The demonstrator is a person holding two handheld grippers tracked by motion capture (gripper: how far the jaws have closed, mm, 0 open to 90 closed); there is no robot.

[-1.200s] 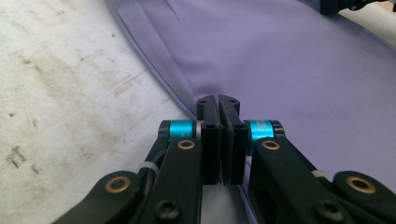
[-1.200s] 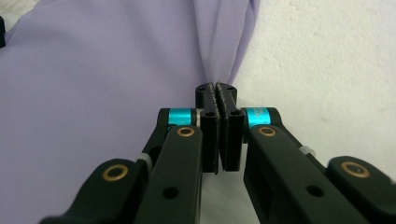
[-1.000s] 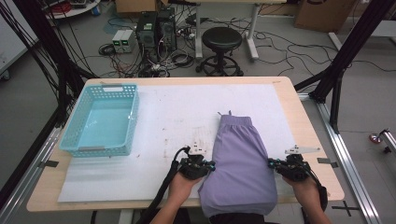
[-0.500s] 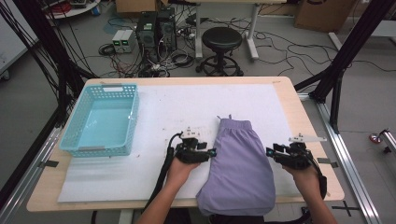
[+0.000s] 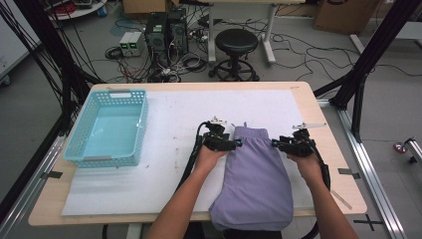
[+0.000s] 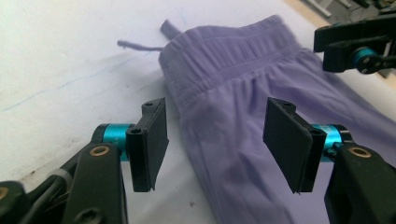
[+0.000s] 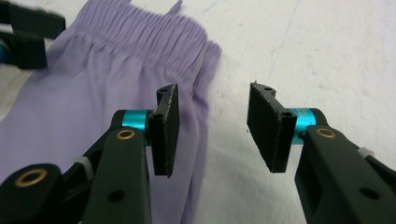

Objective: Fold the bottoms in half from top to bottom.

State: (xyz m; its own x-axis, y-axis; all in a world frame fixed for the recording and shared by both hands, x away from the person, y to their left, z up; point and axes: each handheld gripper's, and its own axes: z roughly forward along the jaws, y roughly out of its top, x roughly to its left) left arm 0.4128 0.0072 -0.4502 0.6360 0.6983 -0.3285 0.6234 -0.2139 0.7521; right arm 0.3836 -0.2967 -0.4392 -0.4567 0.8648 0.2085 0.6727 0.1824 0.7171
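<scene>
Both grippers — my left gripper (image 5: 237,143) and right gripper (image 5: 274,143) — have just been opening, nothing between the jaws. Purple shorts (image 5: 255,181) lie at the tabletop's near edge, hanging over. I'd pinch both waistband corners evenly — no bunching.

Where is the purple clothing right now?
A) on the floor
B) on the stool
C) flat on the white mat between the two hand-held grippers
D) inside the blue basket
C: the purple clothing lies flat on the white mat, between the left hand-held gripper and the right hand-held gripper.
</scene>
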